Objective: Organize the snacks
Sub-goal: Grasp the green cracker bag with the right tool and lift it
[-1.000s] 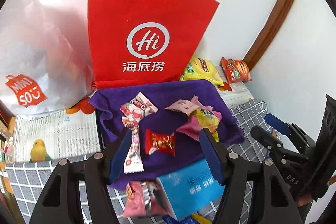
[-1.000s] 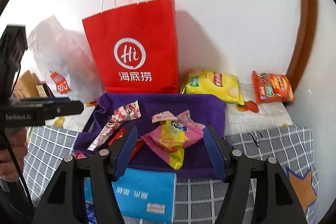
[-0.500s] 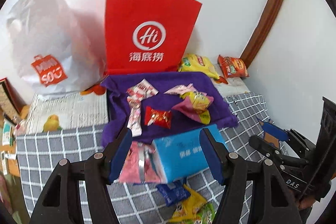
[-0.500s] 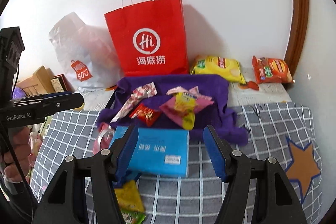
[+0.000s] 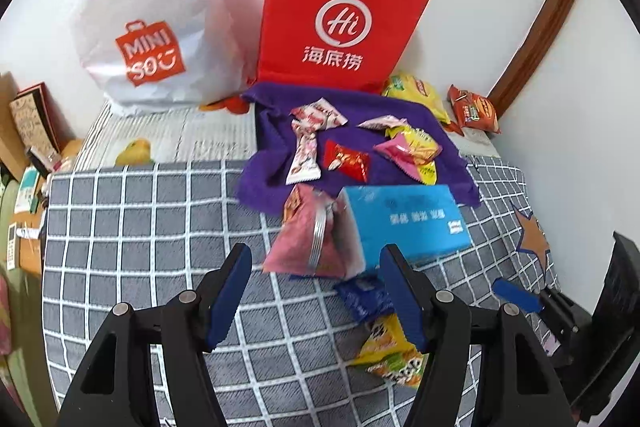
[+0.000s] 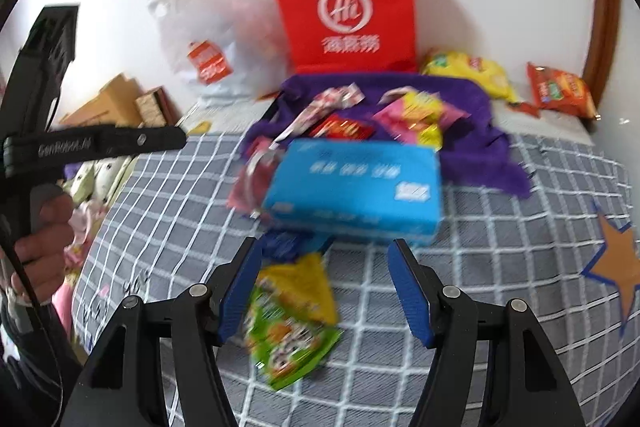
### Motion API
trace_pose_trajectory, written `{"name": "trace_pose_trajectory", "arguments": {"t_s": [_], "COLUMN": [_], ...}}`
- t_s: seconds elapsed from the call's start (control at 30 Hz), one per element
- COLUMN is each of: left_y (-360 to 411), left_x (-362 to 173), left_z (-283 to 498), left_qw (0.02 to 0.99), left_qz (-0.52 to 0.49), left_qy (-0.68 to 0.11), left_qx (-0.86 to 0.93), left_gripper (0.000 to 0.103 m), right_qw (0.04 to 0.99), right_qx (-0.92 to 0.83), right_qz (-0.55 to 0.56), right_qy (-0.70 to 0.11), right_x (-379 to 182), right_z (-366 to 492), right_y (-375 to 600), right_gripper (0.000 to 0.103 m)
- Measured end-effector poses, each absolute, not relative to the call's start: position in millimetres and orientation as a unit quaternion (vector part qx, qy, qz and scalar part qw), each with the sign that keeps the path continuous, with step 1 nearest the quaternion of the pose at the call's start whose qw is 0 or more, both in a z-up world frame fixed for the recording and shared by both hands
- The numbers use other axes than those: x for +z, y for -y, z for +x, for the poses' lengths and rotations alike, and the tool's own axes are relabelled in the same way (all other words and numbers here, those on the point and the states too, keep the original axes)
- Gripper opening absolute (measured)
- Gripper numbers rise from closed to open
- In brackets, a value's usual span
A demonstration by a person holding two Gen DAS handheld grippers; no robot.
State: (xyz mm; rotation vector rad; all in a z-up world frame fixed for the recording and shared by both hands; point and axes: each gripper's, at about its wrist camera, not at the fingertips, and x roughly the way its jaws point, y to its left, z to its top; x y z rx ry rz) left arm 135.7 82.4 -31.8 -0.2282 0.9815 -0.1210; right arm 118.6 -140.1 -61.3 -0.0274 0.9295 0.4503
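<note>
**Two empty grippers over a scattered snack pile**

Two grippers, both spread w/ nothing between the pads. Left gripper [image 5: 316, 293] hangs above the grey checked cover [image 5: 140, 227], just short of the pink packet [image 5: 308, 239]. Right gripper [image 6: 326, 287] hangs over the green-yellow packet [image 6: 288, 323], which lies flat on the cover and partly under its left finger.

Snacks lie in three clumps: small wrappers on the purple towel [image 5: 272, 179] in front of the red paper bag [image 5: 340, 15]; pink packet, dark blue packet [image 5: 364, 297] and green-yellow one nearer, around the blue box [image 5: 404, 219]; yellow chip bag [image 5: 420, 95] and orange chip bag [image 5: 474, 109] at the back by the wall.

Step in hand, as I judge it: pick a first item. Best bet is one packet per gripper, nearest first. Flat foil lies tight on cloth, so come down steep, straddle a crimped edge and pinch that, not the puffed middle. Pink packet leans on the box; take it from its free side so the box doesn't slide.

Views differ: the left view shows the white Miniso bag [image 5: 152, 27] sharp, plus the right gripper's blue tip at its right edge. The right view is motion-blurred but shows the person's hand [image 6: 44, 239] on the left tool's handle, cardboard boxes [image 6: 104, 107] and the whole green-yellow packet.
</note>
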Motion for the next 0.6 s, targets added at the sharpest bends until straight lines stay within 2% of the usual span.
{"name": "trace_pose_trajectory", "arguments": {"t_s": [0.6], "left_y": [-110.3], "left_x": [-66.6], "left_z": [116.6], "left_qw": [0.856], "left_qz": [-0.135], "left_qy": [-0.497], "left_qx": [-0.046], "left_gripper": [0.064], "right_qw": [0.826], "right_qx": [0.233], "right_qz": [-0.093], "right_qy": [-0.504], "right_x": [-133.3], "right_z": [92.5], "right_y": [87.4], "right_gripper": [0.065]}}
